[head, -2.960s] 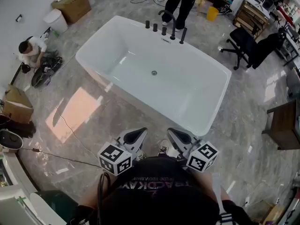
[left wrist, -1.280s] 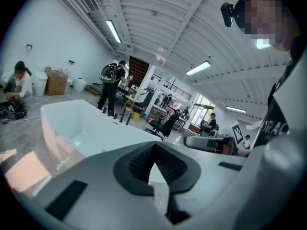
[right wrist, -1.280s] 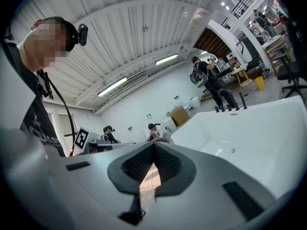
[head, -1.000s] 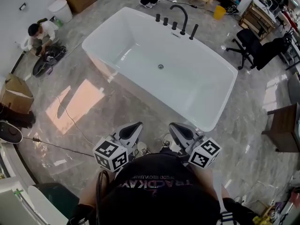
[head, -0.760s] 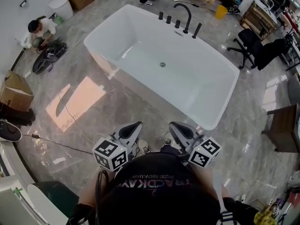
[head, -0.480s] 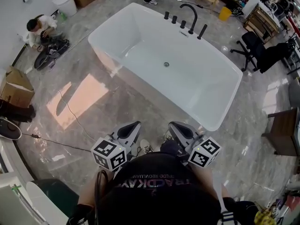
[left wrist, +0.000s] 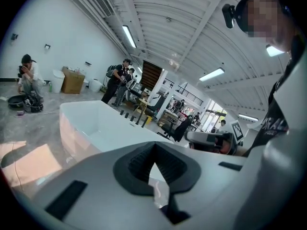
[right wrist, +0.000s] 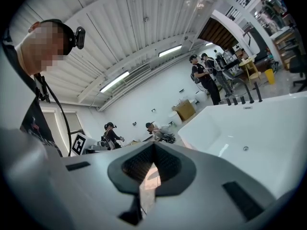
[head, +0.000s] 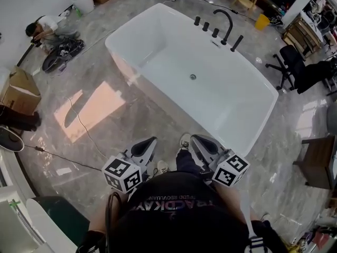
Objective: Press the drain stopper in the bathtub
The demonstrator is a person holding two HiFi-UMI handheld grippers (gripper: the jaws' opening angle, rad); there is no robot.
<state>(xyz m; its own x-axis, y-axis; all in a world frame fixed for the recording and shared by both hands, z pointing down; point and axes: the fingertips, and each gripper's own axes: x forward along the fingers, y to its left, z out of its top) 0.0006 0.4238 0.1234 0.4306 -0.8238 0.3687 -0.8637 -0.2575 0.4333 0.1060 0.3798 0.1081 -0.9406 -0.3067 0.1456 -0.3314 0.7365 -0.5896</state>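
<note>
Where the tub's bottom dips in the middle sits the drain stopper (head: 192,77), a small round metallic-looking disc, well apart from both grippers. The bathtub (head: 152,41) is glossy white, rectangular with rounded corners, with a matte black arched faucet (head: 229,24) and knobs on its far rim. The left gripper (head: 151,141) and right gripper (head: 196,139) are grey plastic with ribbed black pads. Jaws are together on both, nothing between them, held close by the person's chest. Each one carries a cube with black-and-white square markers. The floor (head: 105,141) is polished grey marble-look tile. There's pale print on the person's black top, can't read it properly.
</note>
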